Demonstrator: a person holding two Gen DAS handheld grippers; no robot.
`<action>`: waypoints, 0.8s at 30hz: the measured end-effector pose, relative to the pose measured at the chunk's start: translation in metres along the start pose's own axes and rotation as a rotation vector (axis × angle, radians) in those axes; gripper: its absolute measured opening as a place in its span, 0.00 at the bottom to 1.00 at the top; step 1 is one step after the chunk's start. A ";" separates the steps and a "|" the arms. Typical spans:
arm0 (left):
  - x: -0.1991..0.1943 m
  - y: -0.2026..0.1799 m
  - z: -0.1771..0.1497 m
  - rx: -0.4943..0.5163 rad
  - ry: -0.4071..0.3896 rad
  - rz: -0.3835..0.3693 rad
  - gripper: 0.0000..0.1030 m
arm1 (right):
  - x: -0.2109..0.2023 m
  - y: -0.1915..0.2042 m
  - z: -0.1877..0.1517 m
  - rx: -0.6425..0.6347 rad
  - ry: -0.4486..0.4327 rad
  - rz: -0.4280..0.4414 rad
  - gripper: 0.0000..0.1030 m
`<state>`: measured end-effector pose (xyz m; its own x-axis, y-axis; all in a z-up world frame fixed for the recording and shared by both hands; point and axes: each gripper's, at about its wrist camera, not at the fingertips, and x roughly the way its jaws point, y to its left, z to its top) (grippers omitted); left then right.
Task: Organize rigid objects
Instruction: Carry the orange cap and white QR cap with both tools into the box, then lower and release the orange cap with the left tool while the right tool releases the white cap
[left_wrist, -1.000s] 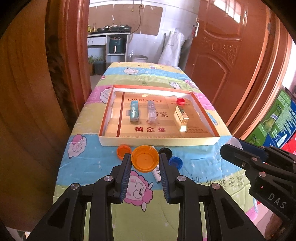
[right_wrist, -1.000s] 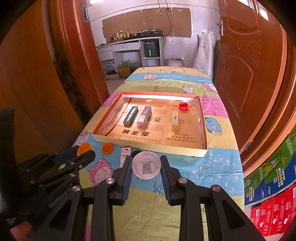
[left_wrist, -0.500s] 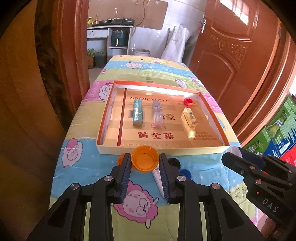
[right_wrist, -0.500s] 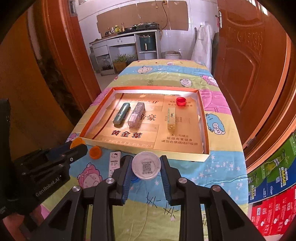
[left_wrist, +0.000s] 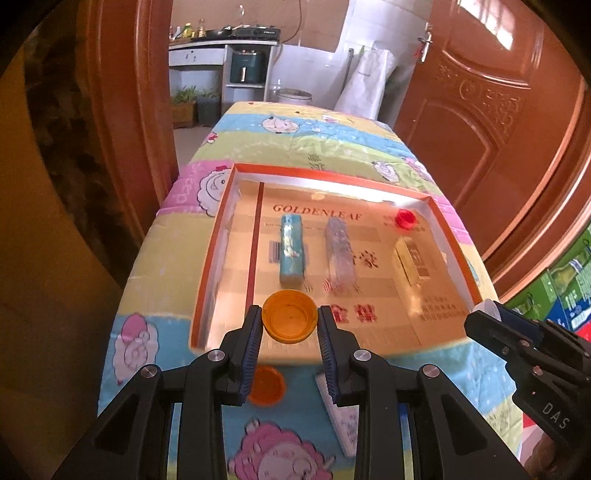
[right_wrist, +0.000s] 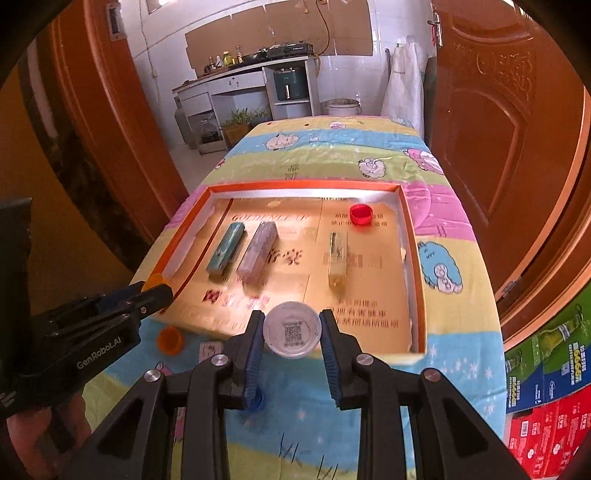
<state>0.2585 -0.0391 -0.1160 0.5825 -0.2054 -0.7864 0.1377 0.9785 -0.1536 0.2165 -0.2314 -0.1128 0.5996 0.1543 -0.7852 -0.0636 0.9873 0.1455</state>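
Now we grip 2 lids: our left gripper (left_wrist: 290, 321) clamps an orange lid (left_wrist: 290, 320), our right gripper (right_wrist: 291, 328) a white lid (right_wrist: 291, 329), both over the near edge of the orange-rimmed tray (right_wrist: 410, 236) holding 3 bars.

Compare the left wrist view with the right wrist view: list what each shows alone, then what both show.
Left wrist only: the white card in full, lying on the cloth.

Right wrist only: the white cap face-on with its QR code, clamped in the right gripper; a blue cap on the cloth.

Both: the orange-rimmed tray, teal box, clear box, gold box, red cap, and the left gripper holding the orange cap.
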 end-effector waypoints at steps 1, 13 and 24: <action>0.004 0.001 0.005 0.001 0.002 0.002 0.30 | 0.003 -0.002 0.003 0.002 0.000 0.001 0.29; 0.042 0.006 0.052 0.007 -0.006 0.021 0.30 | 0.050 -0.005 0.043 0.003 0.006 0.014 0.29; 0.071 0.018 0.062 -0.009 0.022 0.064 0.30 | 0.083 -0.006 0.060 -0.005 0.039 -0.009 0.29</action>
<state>0.3516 -0.0375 -0.1376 0.5723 -0.1417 -0.8077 0.0930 0.9898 -0.1077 0.3143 -0.2266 -0.1433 0.5688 0.1465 -0.8093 -0.0620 0.9888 0.1354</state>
